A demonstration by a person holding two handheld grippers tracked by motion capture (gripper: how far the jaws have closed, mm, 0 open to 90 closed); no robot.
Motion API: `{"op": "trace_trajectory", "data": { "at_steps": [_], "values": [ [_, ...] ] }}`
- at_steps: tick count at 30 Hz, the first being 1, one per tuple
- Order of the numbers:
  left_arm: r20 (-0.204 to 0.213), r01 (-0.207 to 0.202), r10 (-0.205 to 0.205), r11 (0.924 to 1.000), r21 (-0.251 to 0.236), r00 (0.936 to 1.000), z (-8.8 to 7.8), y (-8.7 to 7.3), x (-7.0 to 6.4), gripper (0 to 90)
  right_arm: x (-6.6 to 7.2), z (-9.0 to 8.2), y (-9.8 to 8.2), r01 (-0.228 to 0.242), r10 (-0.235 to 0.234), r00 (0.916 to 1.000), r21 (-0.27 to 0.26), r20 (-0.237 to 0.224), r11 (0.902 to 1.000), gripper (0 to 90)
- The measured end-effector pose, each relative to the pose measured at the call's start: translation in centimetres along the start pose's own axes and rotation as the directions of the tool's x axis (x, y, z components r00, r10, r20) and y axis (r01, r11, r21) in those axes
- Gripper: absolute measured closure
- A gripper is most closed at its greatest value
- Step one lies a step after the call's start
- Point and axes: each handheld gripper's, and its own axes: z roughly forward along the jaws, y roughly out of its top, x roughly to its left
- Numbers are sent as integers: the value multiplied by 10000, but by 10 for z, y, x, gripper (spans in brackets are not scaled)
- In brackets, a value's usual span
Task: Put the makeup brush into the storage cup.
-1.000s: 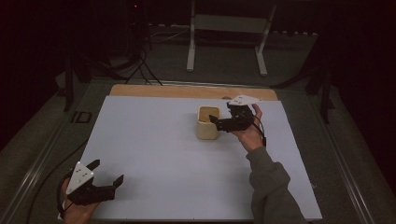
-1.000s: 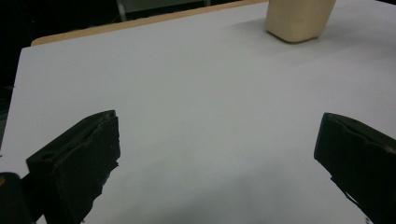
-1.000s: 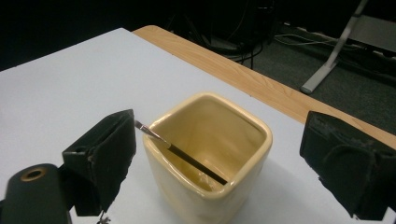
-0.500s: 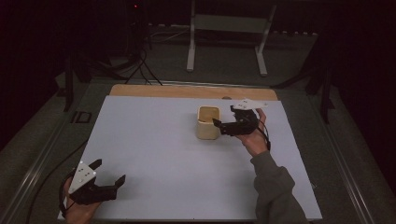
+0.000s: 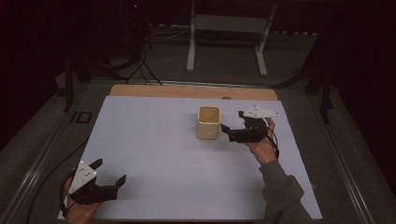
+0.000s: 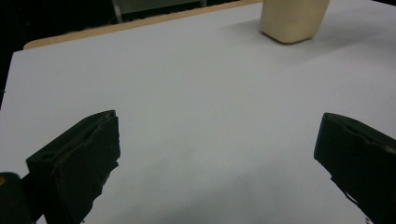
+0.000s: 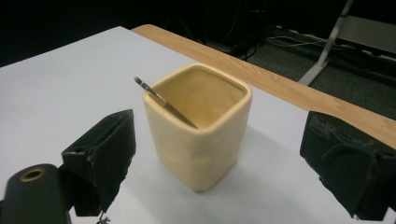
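Observation:
A cream square cup (image 5: 208, 122) stands upright on the white table top (image 5: 163, 140), right of centre. In the right gripper view the cup (image 7: 198, 126) holds a thin metal handle (image 7: 163, 101) that leans out over its rim. My right gripper (image 5: 228, 131) is open just to the cup's right, its jaws spread wide and apart from the cup's sides (image 7: 215, 163). My left gripper (image 5: 111, 173) is open near the table's front left corner, nothing between its jaws (image 6: 215, 154); the cup (image 6: 293, 18) lies far ahead of it.
A wooden strip (image 5: 191, 91) runs along the table's far edge. Behind the table stand a white metal frame (image 5: 229, 28) and dark cables (image 5: 140, 65) on the floor. A small dark object (image 5: 81, 116) lies off the table's left edge.
My right gripper has drawn back to the right, away from the cup, and its jaws stand free of it. My left gripper has shifted slightly toward the front edge.

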Motion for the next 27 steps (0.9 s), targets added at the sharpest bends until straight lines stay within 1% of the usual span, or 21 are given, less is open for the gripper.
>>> {"op": "trace_trajectory", "data": {
  "at_steps": [2,7,9,11,19,22,24,27],
  "values": [
    [-19,25,-25,10000,-42,10000,-1,0,0,16,-1,-6,-6,-51,51,10000,-56,36,10000,104],
    [-24,67,-67,9999,-91,10000,-1,1,0,16,0,-16,-16,52,-52,9999,-44,102,10000,104],
    [-32,42,-42,9999,-99,10000,-1,2,0,16,-1,-23,-22,7,-6,9999,-98,173,10000,104],
    [-39,45,-46,9999,-123,10000,-1,2,0,16,-1,-30,-28,-46,48,9999,-187,106,9998,104],
    [-77,127,-129,9997,-227,9999,-3,3,2,16,0,-51,-50,24,-18,9998,-280,194,9996,104],
    [-98,196,-199,9994,-293,9998,-4,3,3,16,1,-61,-58,-83,88,9998,-322,163,9994,106],
    [-114,216,-220,9993,-320,9997,-5,4,3,16,2,-67,-64,-102,107,9999,-380,127,9992,107],
    [-135,210,-215,9991,-364,9997,-6,4,3,16,3,-74,-72,-76,85,9998,-464,194,9989,108]
  ]
}}
